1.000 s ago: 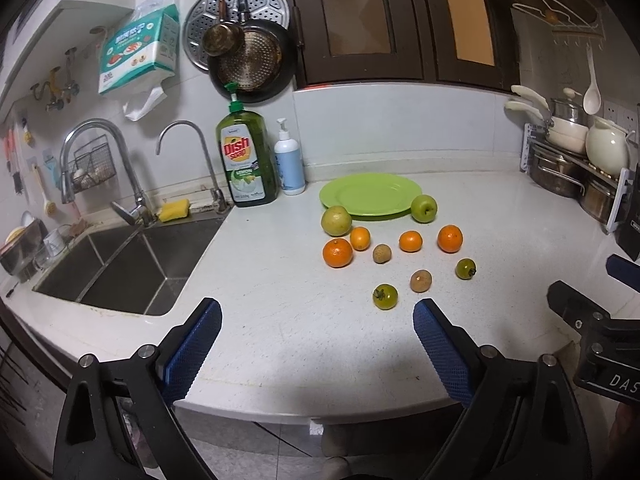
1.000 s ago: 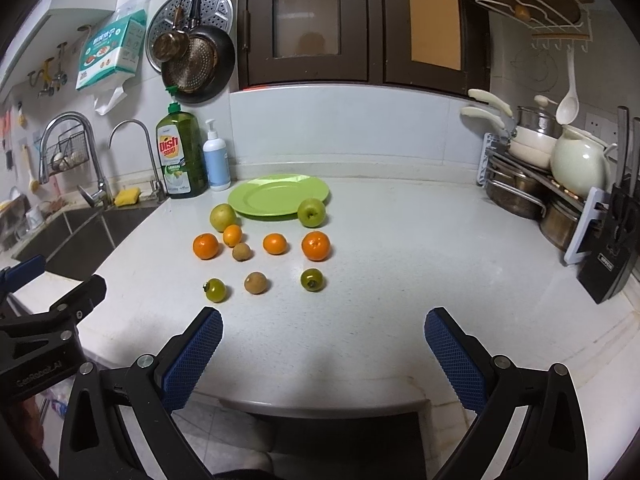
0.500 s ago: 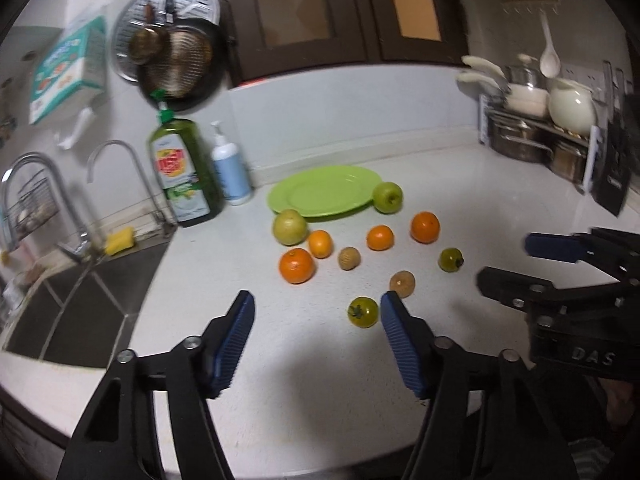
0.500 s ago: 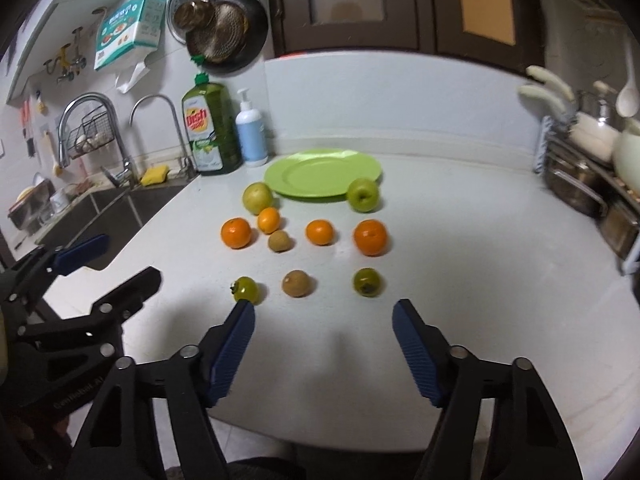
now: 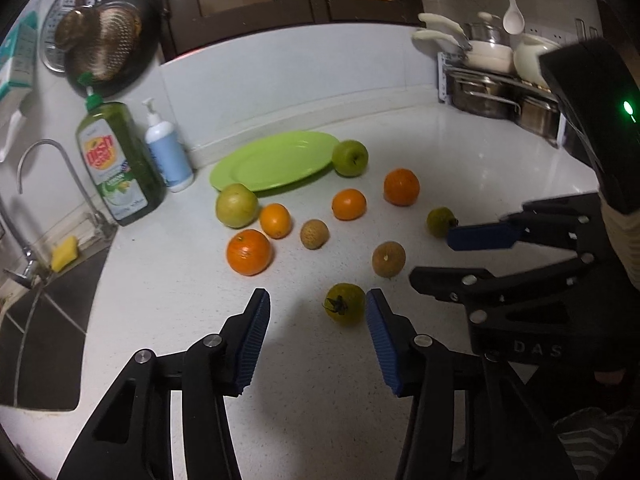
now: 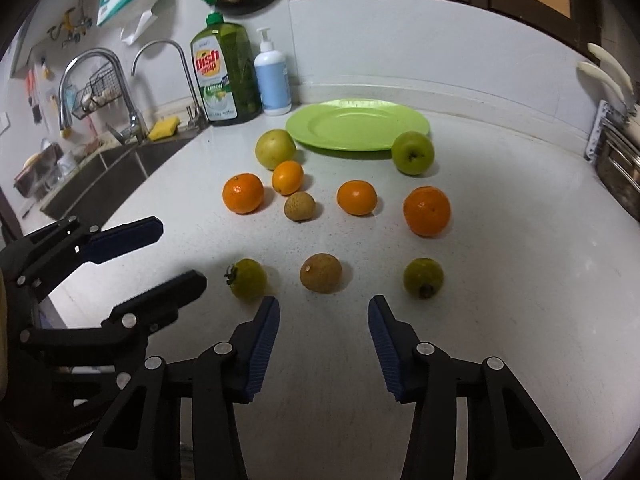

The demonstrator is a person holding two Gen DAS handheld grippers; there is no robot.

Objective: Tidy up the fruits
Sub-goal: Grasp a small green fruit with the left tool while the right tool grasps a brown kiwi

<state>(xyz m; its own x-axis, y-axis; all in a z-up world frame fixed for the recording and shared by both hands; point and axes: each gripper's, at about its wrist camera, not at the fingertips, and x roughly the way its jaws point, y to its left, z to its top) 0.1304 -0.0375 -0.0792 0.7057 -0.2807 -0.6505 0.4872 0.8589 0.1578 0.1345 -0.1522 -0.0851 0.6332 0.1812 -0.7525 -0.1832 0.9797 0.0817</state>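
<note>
Green plate (image 6: 357, 125) sits bare at the back of the white counter (image 6: 500, 280), nothing on it. All ten fruits are loose on the counter in front of it, so the task reads as basically unstarted.

Layout, right wrist view:
- yellow-green pear-like fruit (image 6: 275, 149) and green apple (image 6: 413, 153) just beside the plate's near rim
- four oranges in the middle band, e.g. the large orange (image 6: 427, 211) on the right
- two brown kiwi-like fruits, one mid (image 6: 299, 207), one nearer (image 6: 321, 273)
- two small green persimmon-like fruits in the near row, left one (image 6: 247, 279), right one (image 6: 423, 278)

Left gripper (image 5: 316, 338): jaws closing, nothing clamped. The left persimmon (image 5: 345, 304) is just ahead of its tips, against the right-hand pad's end (touching or only overlapping, can't tell).

Right gripper (image 6: 323, 344): jaws closing too, only bare counter between them. The near kiwi is just beyond the gap.

Remaining: every fruit. My guess is the plate is the target, but the task line doesn't say how to sort. Near-row pieces look like the first picks.
</note>
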